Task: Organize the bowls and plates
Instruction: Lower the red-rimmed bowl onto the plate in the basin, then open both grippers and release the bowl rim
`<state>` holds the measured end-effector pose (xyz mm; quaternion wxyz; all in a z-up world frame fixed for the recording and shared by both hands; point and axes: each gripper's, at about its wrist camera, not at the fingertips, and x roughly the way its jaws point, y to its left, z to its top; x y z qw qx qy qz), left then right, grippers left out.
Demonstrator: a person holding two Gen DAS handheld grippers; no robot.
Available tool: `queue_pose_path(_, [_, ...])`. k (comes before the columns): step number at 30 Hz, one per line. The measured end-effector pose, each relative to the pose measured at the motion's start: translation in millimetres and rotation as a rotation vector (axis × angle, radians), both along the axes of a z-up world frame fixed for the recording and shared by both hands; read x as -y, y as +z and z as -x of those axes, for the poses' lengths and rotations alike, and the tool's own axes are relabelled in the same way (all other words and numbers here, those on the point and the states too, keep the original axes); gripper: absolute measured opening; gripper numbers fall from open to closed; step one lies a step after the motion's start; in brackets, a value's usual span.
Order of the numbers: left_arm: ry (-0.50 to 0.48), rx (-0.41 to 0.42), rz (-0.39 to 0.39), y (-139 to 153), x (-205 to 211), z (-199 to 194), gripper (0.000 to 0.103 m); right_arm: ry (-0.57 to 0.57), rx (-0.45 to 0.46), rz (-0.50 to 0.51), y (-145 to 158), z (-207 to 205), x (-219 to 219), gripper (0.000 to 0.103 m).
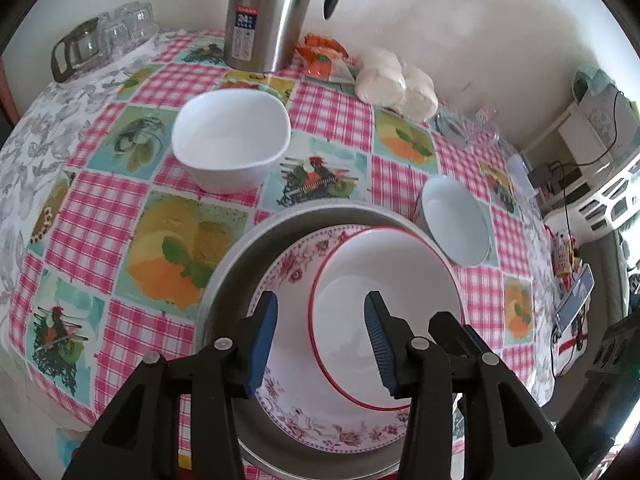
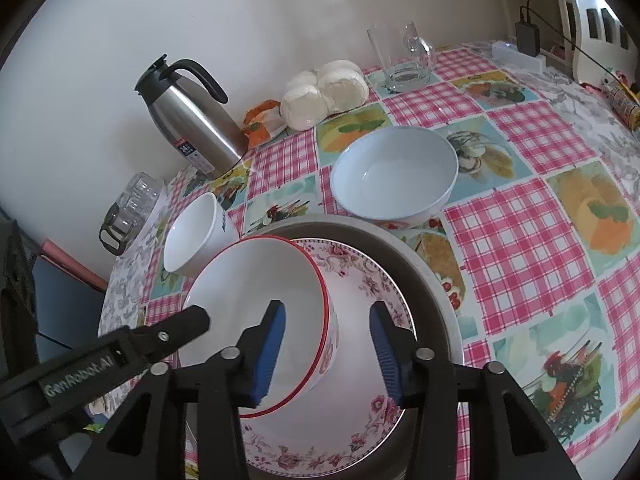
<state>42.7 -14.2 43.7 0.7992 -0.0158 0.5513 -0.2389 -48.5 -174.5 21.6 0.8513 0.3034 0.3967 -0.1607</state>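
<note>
A red-rimmed white bowl [image 1: 384, 300] [image 2: 256, 304] sits on a floral plate [image 1: 296, 412] [image 2: 360, 420], which lies on a grey plate [image 1: 228, 280] [image 2: 432, 276]. My left gripper [image 1: 320, 340] is open, its jaws straddling the bowl's left rim. My right gripper [image 2: 326, 348] is open, its jaws straddling the bowl's right rim. I cannot tell if the pads touch the rim. A white squarish bowl [image 1: 232, 140] [image 2: 196, 236] and a pale blue bowl [image 1: 456, 220] [image 2: 394, 172] stand on the table beyond the stack.
A steel thermos jug [image 1: 268, 12] [image 2: 192, 128], white buns [image 1: 396, 80] [image 2: 324, 92] and an orange packet [image 1: 320, 56] stand by the wall. Glasses in a holder [image 1: 104, 36] [image 2: 128, 208] are at the left edge. A glass mug [image 2: 404, 56] stands at the back right.
</note>
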Motion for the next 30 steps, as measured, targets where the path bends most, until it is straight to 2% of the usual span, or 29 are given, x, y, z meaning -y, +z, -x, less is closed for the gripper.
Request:
queue_pose_path(2, [0.012, 0.016, -0.004, 2.1, -1.4, -0.6, 0.050, -0.004, -0.002, 0.004, 0.4, 0.3, 0.5, 0.057])
queue_pose_path(4, [0.027, 0.024, -0.009, 3.2, -3.2, -1.8, 0.059, -0.010, -0.007, -0.003, -1.0, 0.4, 2.0, 0.059])
queue_pose_path(5, [0.035, 0.030, -0.016, 3.9, -4.7, -3.2, 0.060, -0.012, -0.010, -0.004, -1.6, 0.5, 2.7, 0.060])
queue_pose_path(8, [0.058, 0.046, -0.030, 5.8, -8.8, -5.2, 0.062, -0.023, -0.019, 0.003, -2.7, 0.5, 4.3, 0.070])
queue_pose_path(12, [0.097, 0.068, -0.048, 7.4, -14.3, -7.4, 0.077, -0.028, -0.012, 0.011, -2.0, 1.6, 4.6, 0.079])
queue_pose_path(20, [0.163, 0.083, -0.103, 2.7, -22.7, -13.1, 0.080, -0.031, -0.008, 0.027, -2.2, 1.4, 4.5, 0.095])
queue_pose_path(23, [0.183, 0.086, -0.103, 1.9, -26.6, -14.5, 0.090, -0.031, -0.007, 0.032, -2.2, 1.7, 4.5, 0.096])
queue_pose_path(25, [0.194, 0.090, -0.098, 2.7, -29.0, -15.3, 0.091, -0.031, -0.007, 0.033, -2.3, 1.6, 4.3, 0.102])
queue_pose_path(30, [0.208, 0.081, -0.097, 0.4, -33.1, -18.1, 0.091, -0.026, -0.001, 0.038, -2.6, 1.9, 4.0, 0.103])
